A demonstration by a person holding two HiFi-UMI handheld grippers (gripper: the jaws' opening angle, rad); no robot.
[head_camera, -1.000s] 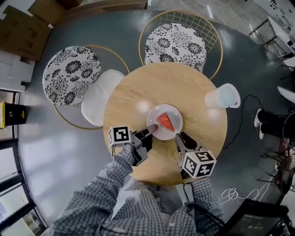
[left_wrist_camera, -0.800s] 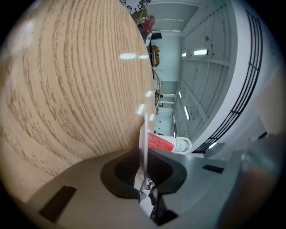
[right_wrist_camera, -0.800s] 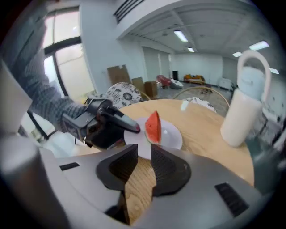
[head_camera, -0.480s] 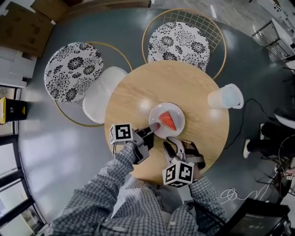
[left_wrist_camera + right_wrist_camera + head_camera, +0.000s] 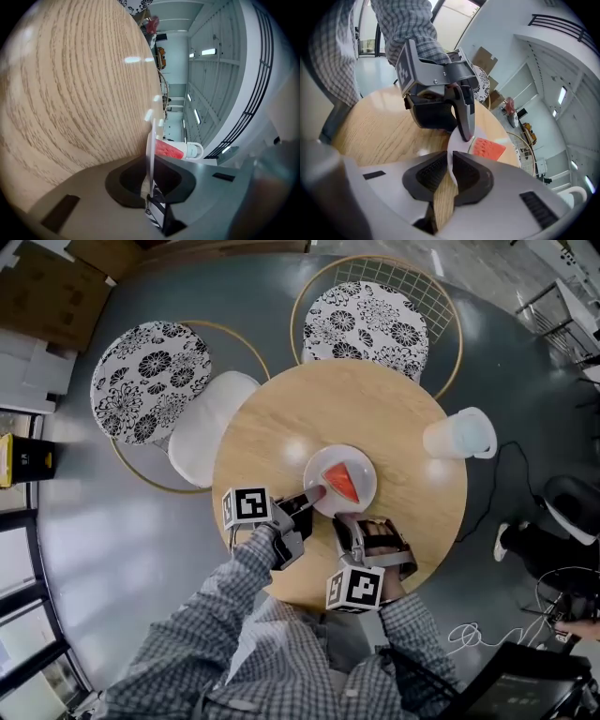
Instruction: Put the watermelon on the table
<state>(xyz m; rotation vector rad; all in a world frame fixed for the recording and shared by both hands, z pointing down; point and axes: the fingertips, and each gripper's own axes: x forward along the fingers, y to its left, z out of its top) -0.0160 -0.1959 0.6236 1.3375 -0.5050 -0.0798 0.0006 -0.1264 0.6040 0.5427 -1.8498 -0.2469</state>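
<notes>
Wooden table [image 5: 375,409] is found bearing plate [image 5: 358,461] and watermelon [image 5: 339,484], rim clamped by left gripper [image 5: 314,495] and right gripper [image 5: 348,520]; only release is judged outstanding.

- watermelon [image 5: 339,482]: red flesh, thin green edge.
- plate [image 5: 364,461]: plain white.
- table [image 5: 281,418]: pale wood, fine darker grain lines.
- your left gripper [image 5: 314,495] and right gripper [image 5: 344,521]: grey shells, black pads, and cubes with black-and-white square markers.
- your sleeves [image 5: 234,624]: grey-and-white check.
- left chair seat [image 5: 150,381] and far chair seat [image 5: 367,326]: black flowers on white, with gold wire frames.
- cushion [image 5: 208,435]: plain white.
- jug [image 5: 457,437]: whitish.
- floor [image 5: 112,531]: dark grey.
- box [image 5: 23,467]: yellow and black.
</notes>
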